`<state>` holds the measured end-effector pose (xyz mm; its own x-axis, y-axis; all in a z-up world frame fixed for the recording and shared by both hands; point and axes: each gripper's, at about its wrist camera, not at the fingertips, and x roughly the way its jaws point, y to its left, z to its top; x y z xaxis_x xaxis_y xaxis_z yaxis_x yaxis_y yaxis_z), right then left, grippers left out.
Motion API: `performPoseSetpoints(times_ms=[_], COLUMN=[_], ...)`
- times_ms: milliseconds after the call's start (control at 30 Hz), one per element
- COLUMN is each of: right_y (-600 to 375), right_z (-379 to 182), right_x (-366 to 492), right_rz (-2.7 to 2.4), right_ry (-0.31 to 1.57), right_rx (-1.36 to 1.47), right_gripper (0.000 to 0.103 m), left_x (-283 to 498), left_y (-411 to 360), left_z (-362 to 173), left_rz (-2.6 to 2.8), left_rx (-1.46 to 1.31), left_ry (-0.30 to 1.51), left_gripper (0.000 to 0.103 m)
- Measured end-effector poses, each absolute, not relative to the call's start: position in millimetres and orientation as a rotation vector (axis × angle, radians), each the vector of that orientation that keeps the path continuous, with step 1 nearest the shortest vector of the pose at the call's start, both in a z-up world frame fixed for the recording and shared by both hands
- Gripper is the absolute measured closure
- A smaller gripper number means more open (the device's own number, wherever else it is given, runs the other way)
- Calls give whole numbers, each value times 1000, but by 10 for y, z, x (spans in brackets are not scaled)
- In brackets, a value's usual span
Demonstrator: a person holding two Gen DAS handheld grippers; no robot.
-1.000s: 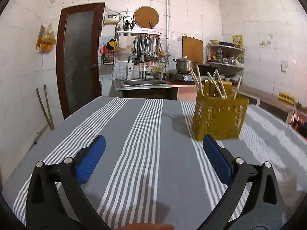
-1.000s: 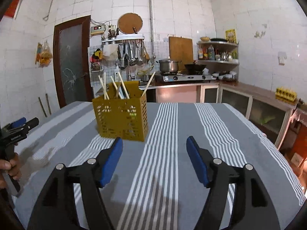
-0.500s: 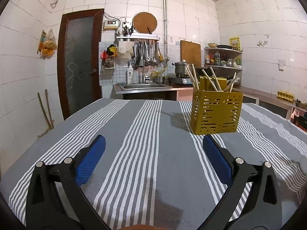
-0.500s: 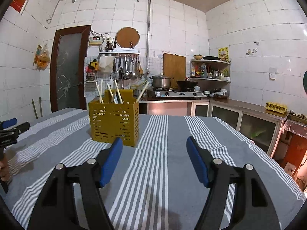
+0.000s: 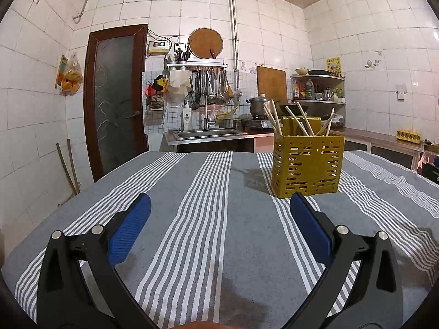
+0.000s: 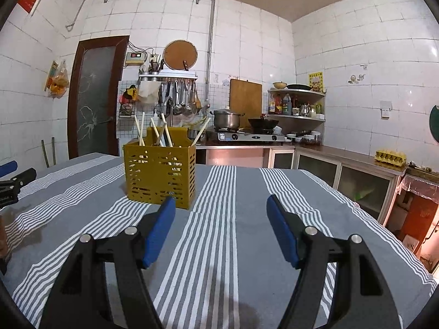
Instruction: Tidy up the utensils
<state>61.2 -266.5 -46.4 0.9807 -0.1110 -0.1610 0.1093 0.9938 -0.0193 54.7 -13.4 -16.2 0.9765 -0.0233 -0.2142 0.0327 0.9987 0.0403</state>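
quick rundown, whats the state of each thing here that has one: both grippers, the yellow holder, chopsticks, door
left gripper: open, nothing between the jaws
right gripper: open, nothing between the jaws
yellow utensil holder: upright on the striped tablecloth, untouched
chopsticks: standing in the holder, leaning at different angles
door: closed
pot: on the stove, lid on
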Motion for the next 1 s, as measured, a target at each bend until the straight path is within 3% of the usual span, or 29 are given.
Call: performPoseSetpoints(times_ms=[1000], right_y=[-2691], right_z=[-508], right_x=[640], right_rz=[-115], right_ry=[188], right_rx=[-6], right_gripper=[32], left_x=[592], left_y=[-104], left_z=[-178], left_rz=[-29], left_rx=[34], left_ry=[229], left_gripper=[5])
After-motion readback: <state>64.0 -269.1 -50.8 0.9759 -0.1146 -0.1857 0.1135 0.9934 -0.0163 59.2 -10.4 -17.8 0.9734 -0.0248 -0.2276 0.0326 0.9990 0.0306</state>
